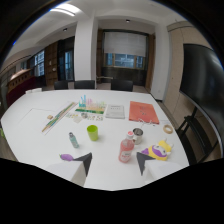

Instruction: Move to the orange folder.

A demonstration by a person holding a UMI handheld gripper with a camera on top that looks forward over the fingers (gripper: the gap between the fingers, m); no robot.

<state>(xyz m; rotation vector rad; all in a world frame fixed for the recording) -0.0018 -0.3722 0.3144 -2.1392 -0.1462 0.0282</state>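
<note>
Claw (113, 162) has two dark pointed fingertips on pale bases

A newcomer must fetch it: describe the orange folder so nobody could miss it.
On the white table, look past the open gripper and the pink bottle. The orange folder lies flat beside a white booklet, the only large orange sheet there.

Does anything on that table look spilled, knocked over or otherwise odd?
Nothing stands out. The green cup and pink bottle stand upright, the orange folder lies flat, and no spill shows on the white table.
</note>
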